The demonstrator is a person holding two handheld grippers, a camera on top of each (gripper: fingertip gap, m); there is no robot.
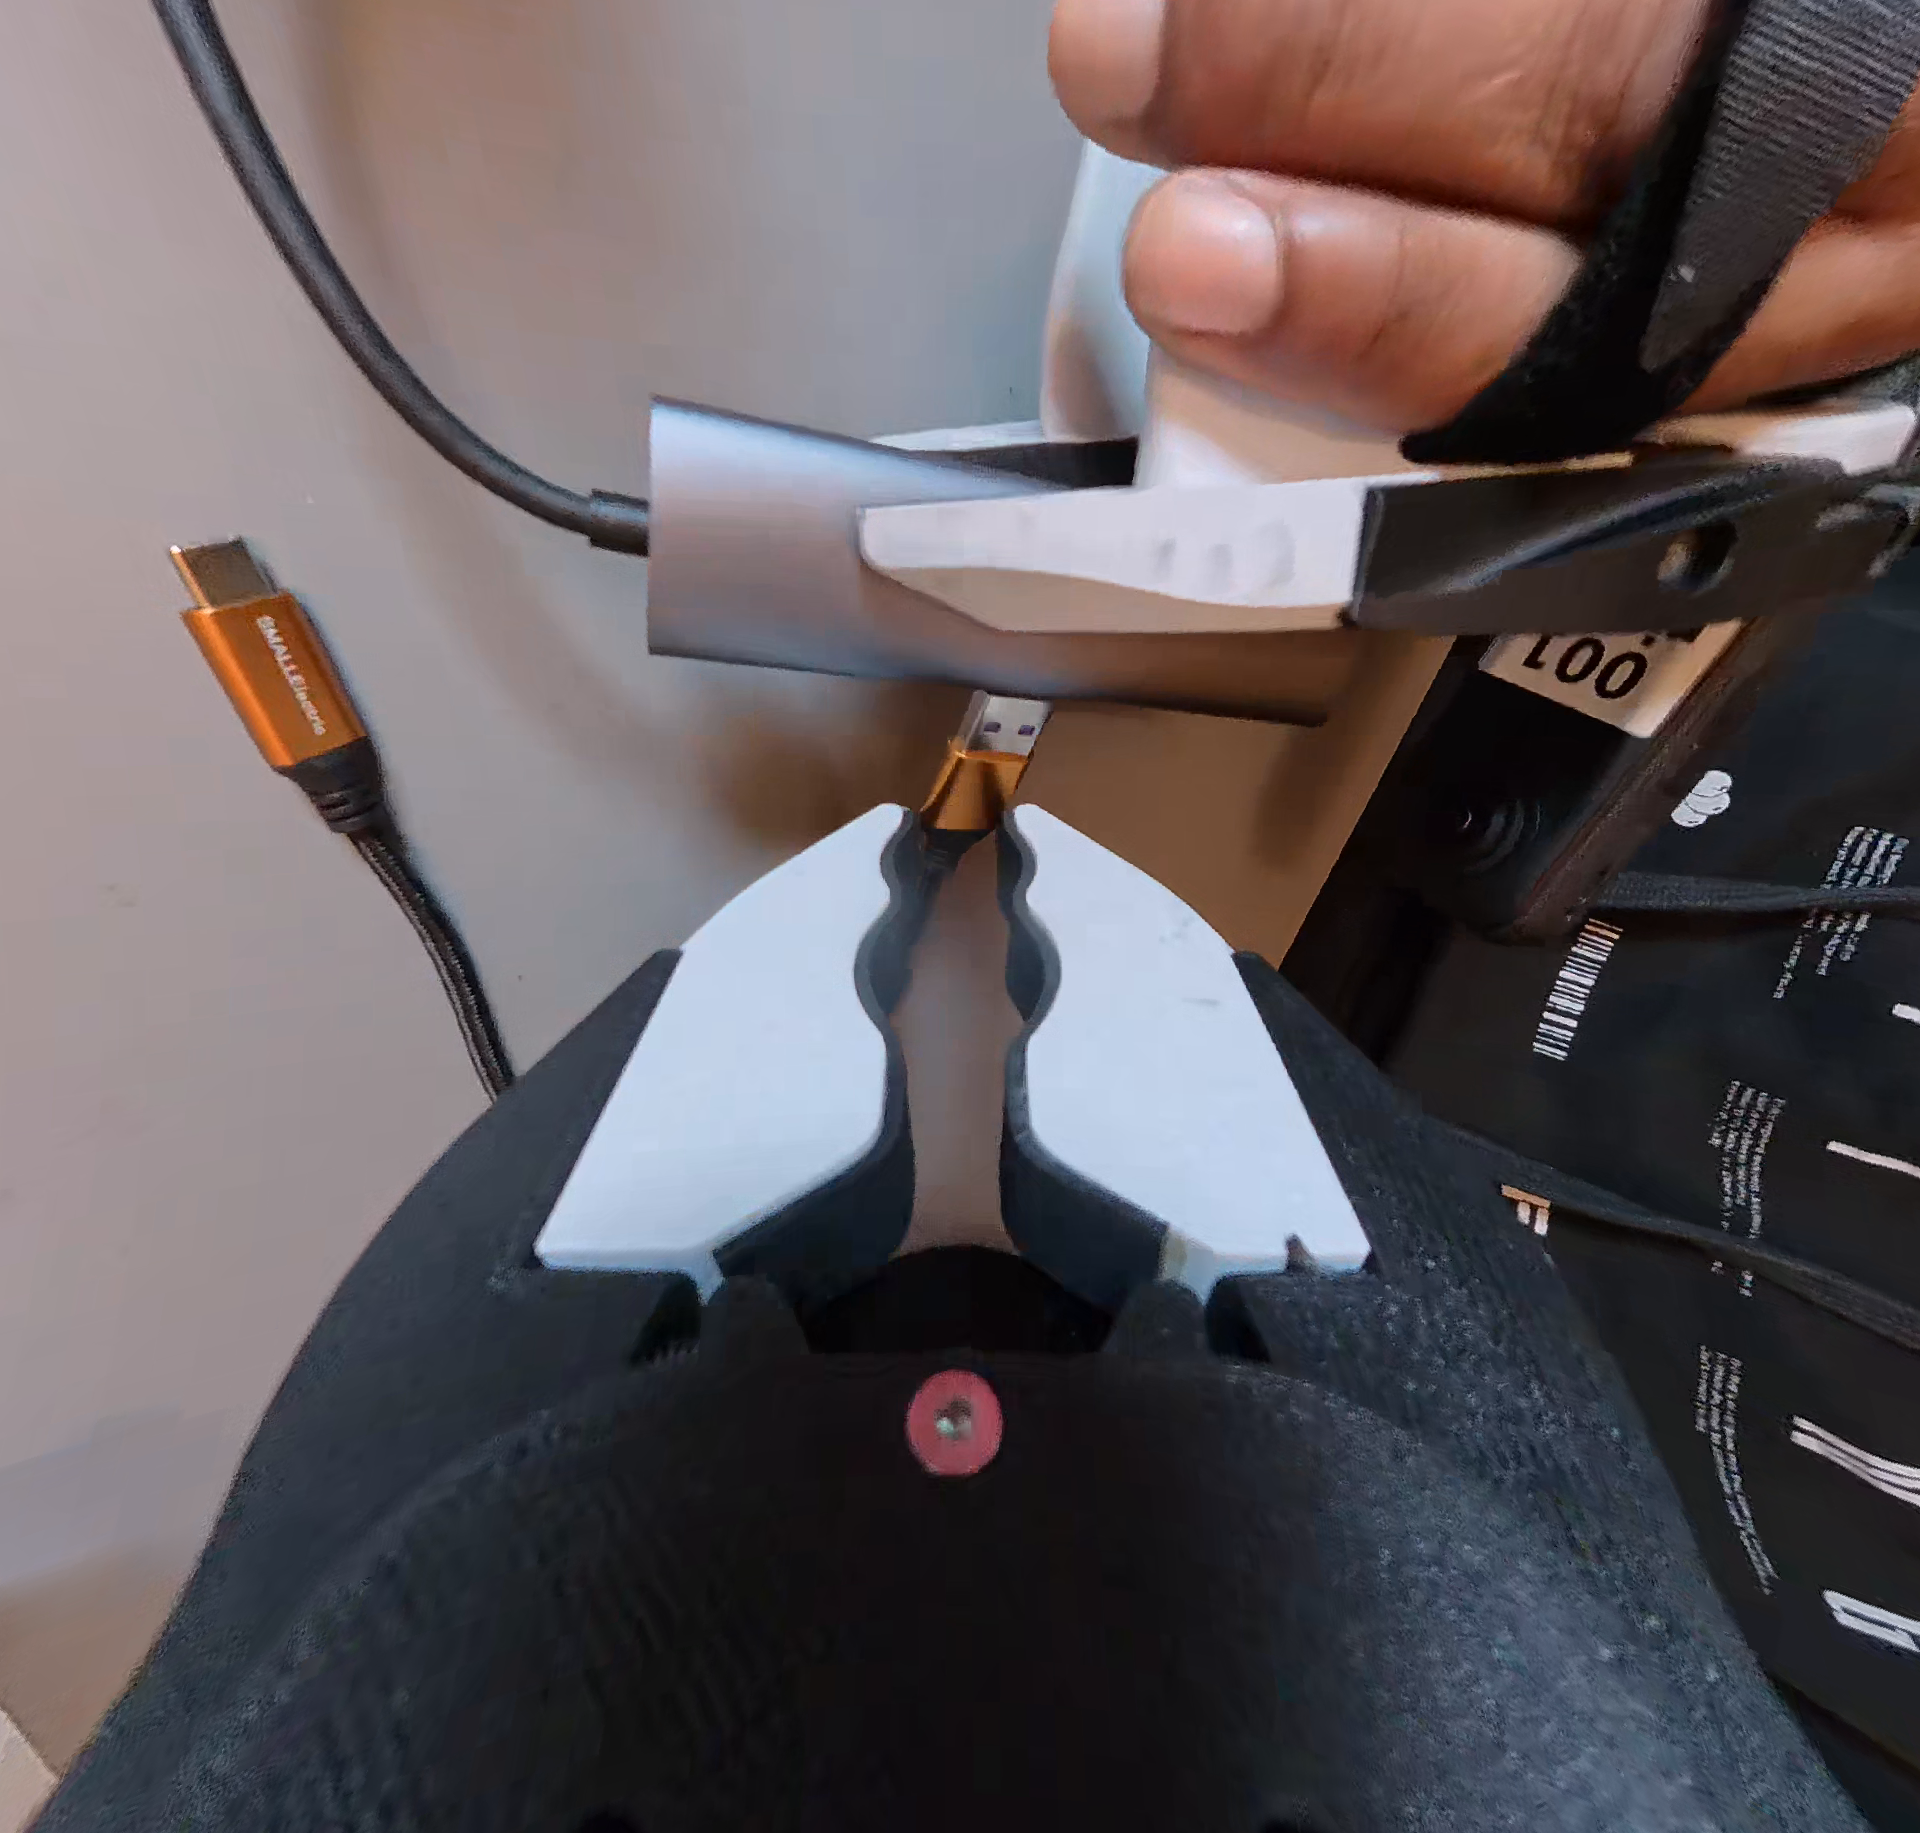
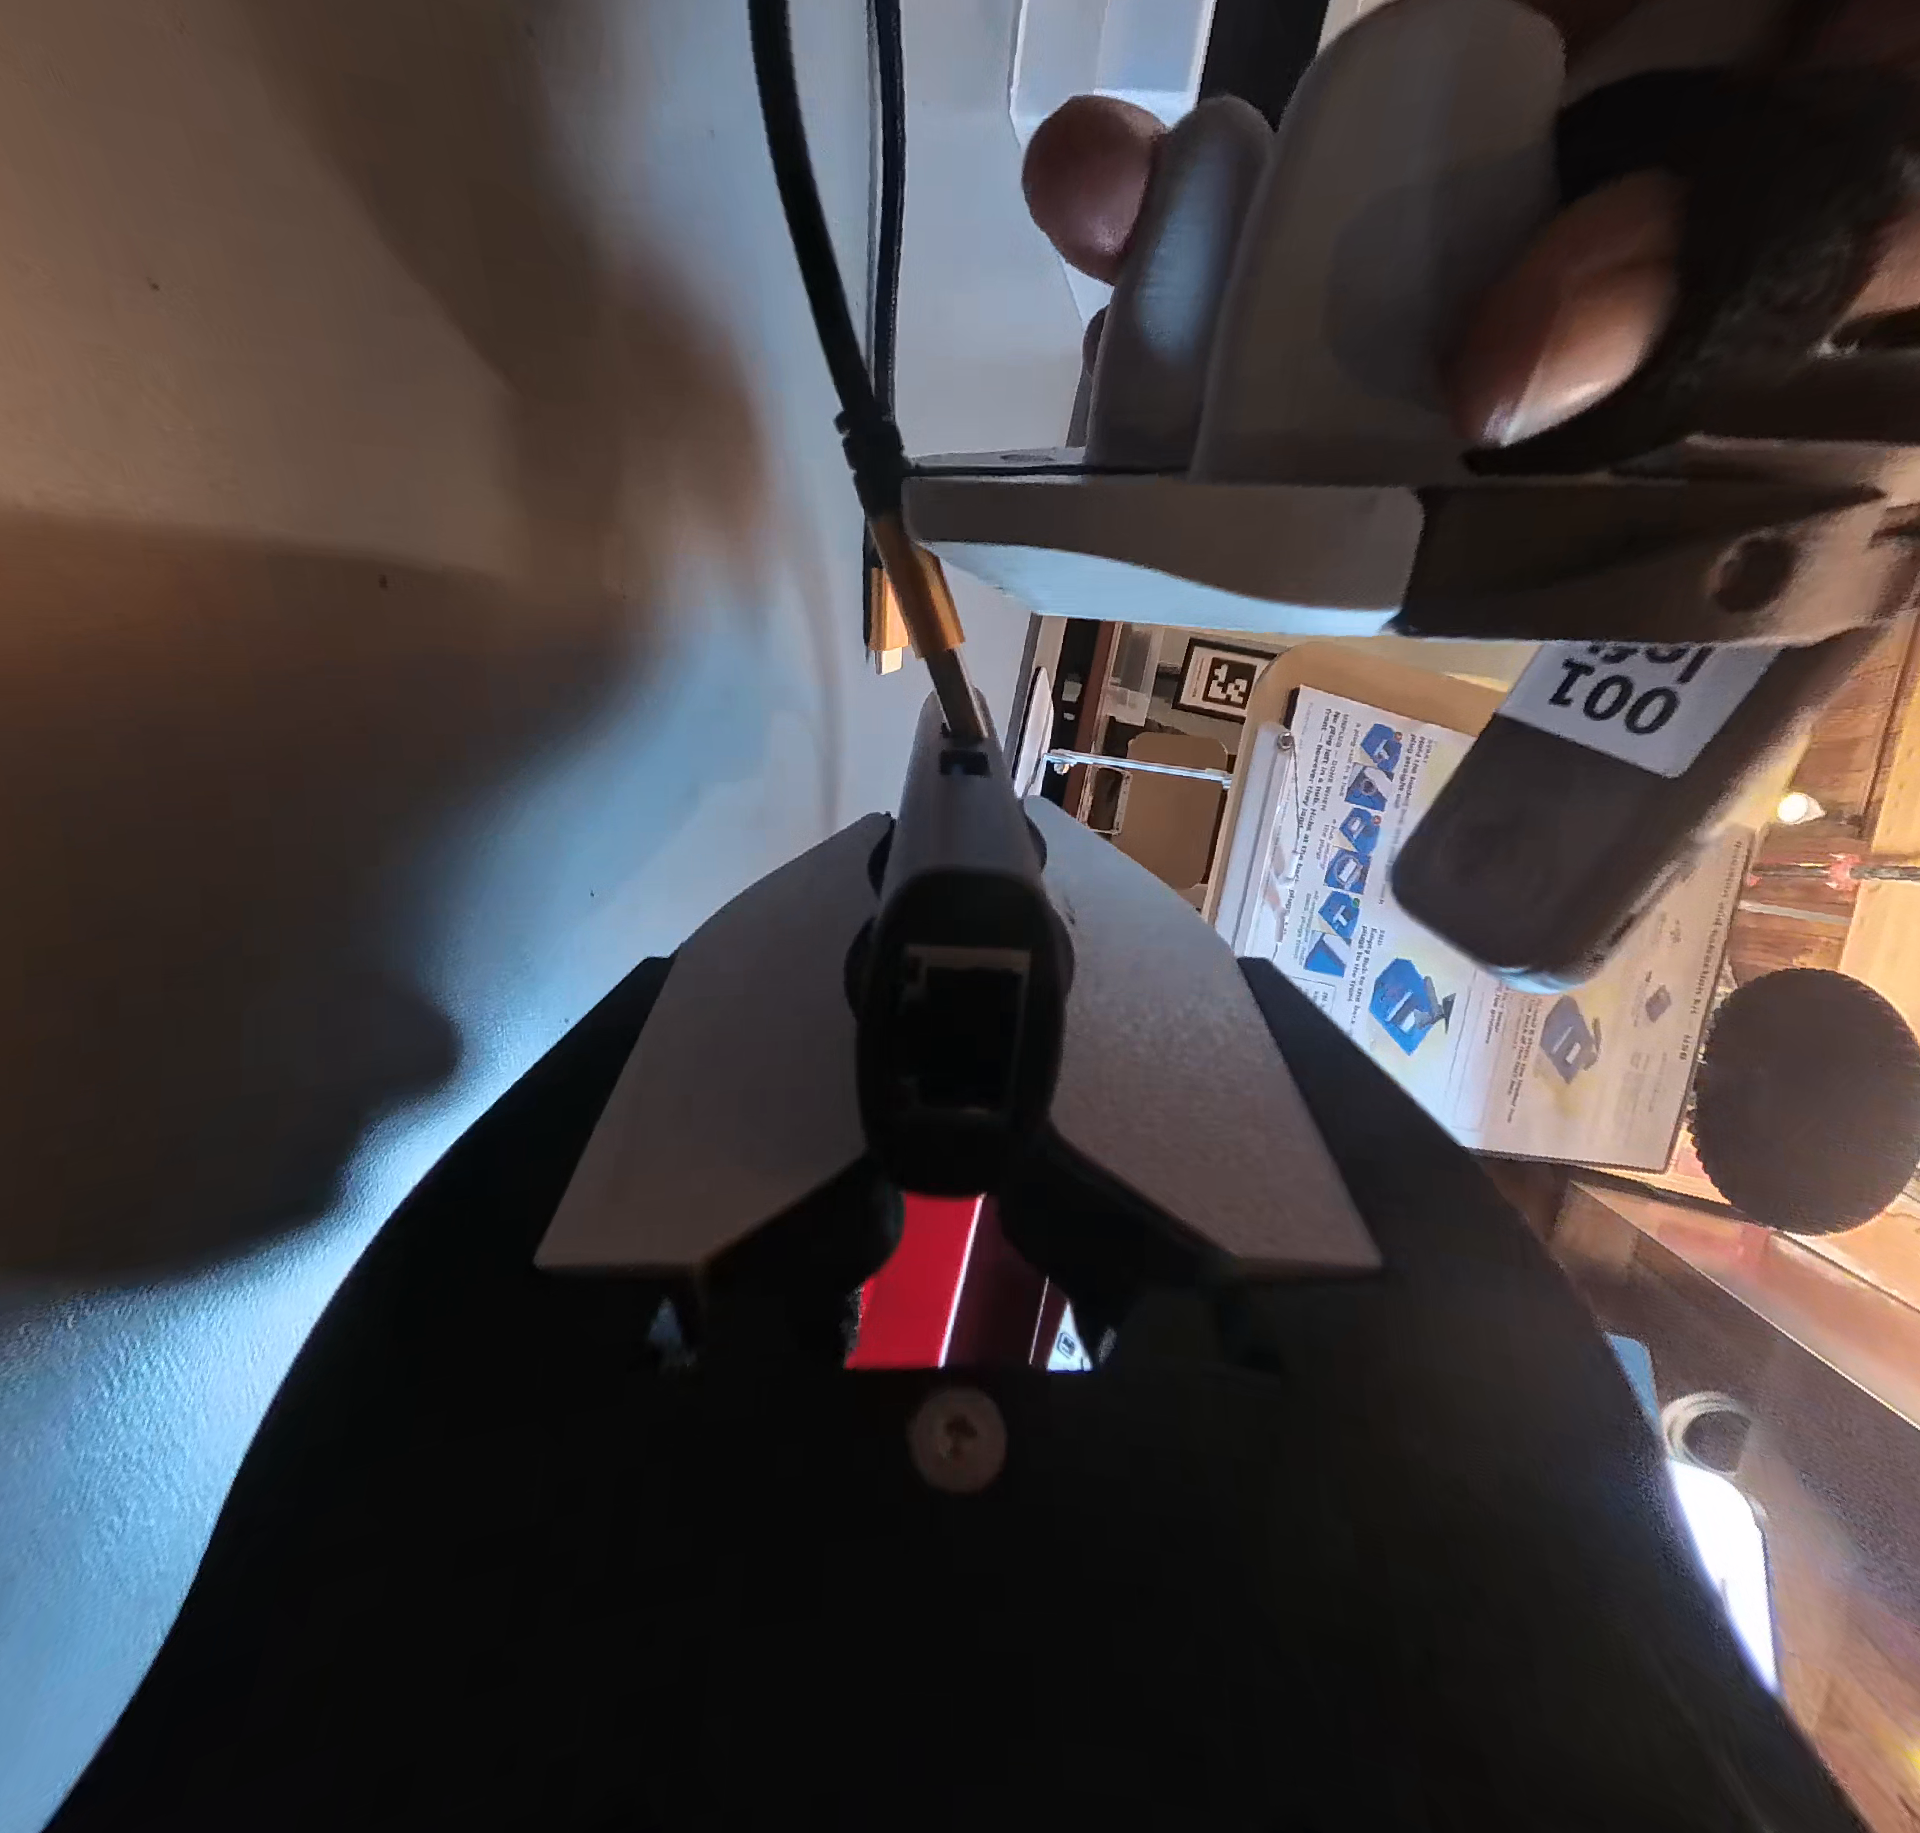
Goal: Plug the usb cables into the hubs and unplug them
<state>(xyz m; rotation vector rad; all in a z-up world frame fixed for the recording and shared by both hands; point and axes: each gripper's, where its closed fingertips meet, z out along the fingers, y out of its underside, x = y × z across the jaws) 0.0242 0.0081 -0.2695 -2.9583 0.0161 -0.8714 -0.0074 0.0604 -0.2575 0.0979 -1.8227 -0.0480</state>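
While the left gripper [image 1: 961, 827] clamps its jaws on the orange USB plug [image 1: 979, 784], the plug's metal tip enters the grey hub [image 1: 790, 578] at twelve o'clock; a loose orange connector [image 1: 265, 661] lies at nine o'clock. In the right wrist view, the right gripper [image 2: 956, 838] has its jaws clamped on the hub, plug at twelve o'clock.

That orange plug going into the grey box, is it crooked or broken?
Crooked, not broken. The orange plug, pinched by the left gripper, meets the grey hub at a slant, with its metal tip only partly in.
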